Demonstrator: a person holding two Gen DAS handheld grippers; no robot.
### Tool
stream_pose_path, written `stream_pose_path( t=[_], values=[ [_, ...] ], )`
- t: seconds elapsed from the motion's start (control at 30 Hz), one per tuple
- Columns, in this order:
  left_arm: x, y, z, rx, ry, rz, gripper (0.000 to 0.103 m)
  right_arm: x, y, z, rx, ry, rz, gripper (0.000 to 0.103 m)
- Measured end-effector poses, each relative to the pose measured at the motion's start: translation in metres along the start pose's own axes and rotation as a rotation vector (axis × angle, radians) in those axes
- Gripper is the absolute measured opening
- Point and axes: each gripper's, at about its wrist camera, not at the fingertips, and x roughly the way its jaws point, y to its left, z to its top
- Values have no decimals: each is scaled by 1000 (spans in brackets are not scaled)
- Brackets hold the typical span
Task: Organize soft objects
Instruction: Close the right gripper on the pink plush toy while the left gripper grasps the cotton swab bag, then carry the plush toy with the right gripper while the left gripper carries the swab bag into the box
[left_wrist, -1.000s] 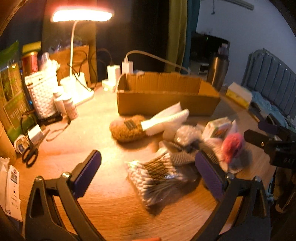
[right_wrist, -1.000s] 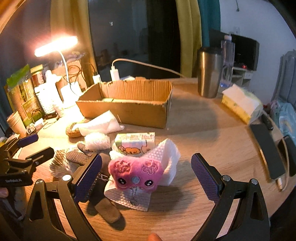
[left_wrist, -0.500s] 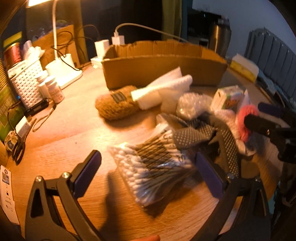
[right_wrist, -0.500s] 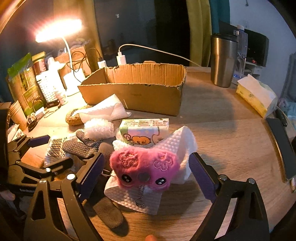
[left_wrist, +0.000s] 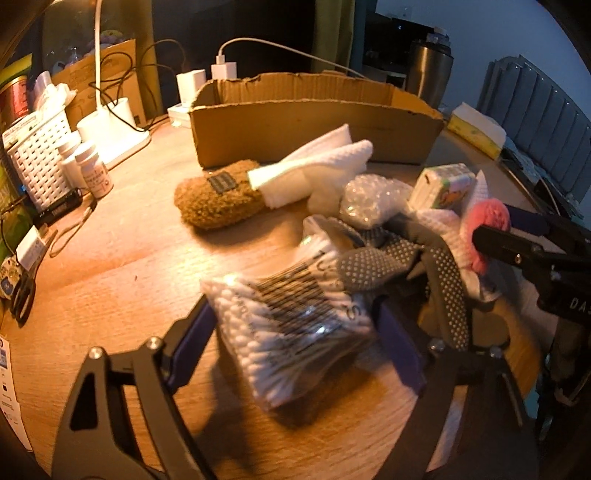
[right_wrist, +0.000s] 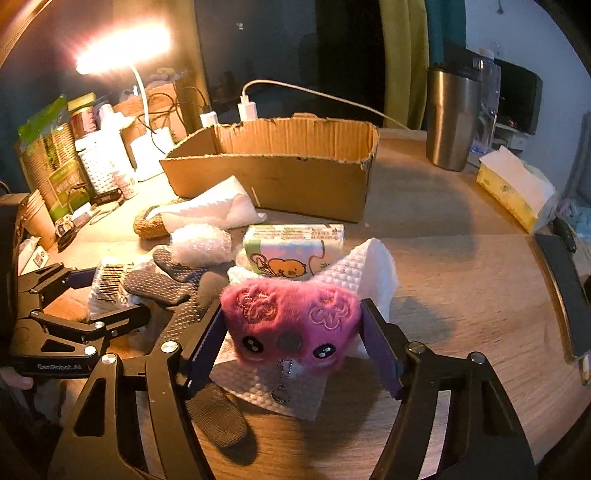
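My left gripper (left_wrist: 295, 350) has its purple pads closed against both sides of a clear bag of cotton swabs (left_wrist: 291, 325) on the wooden table. My right gripper (right_wrist: 291, 343) has its pads pressed on a pink plush toy (right_wrist: 291, 317) that lies on a white cloth (right_wrist: 354, 273). Between them lie grey dotted gloves (left_wrist: 388, 269), a bubble-wrap wad (left_wrist: 373, 199), a tissue pack (right_wrist: 291, 247), a brown fuzzy pouch (left_wrist: 218, 203) and a folded white towel (left_wrist: 314, 170). An open cardboard box (right_wrist: 280, 173) stands behind them.
A desk lamp base (left_wrist: 110, 129), white basket (left_wrist: 40, 162), pill bottles (left_wrist: 92, 170) and scissors (left_wrist: 22, 299) crowd the left. A steel tumbler (right_wrist: 450, 114), tissue box (right_wrist: 513, 188) and dark phone (right_wrist: 565, 295) sit on the right. Chargers and cables (left_wrist: 221, 70) are behind the box.
Both grippers moved forward and down and closed: the left onto the cotton swab bag, the right onto the pink plush toy.
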Motion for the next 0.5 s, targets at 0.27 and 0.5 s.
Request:
stream_pose_path(
  t=[0.27, 0.5],
  values=[
    [-16, 9, -8, -29, -41, -39, 75, -19, 8, 8, -19, -45, -8, 74],
    [-40, 19, -9, -55, -104, -37, 74, -37, 20, 16, -47, -83, -15, 74]
  ],
)
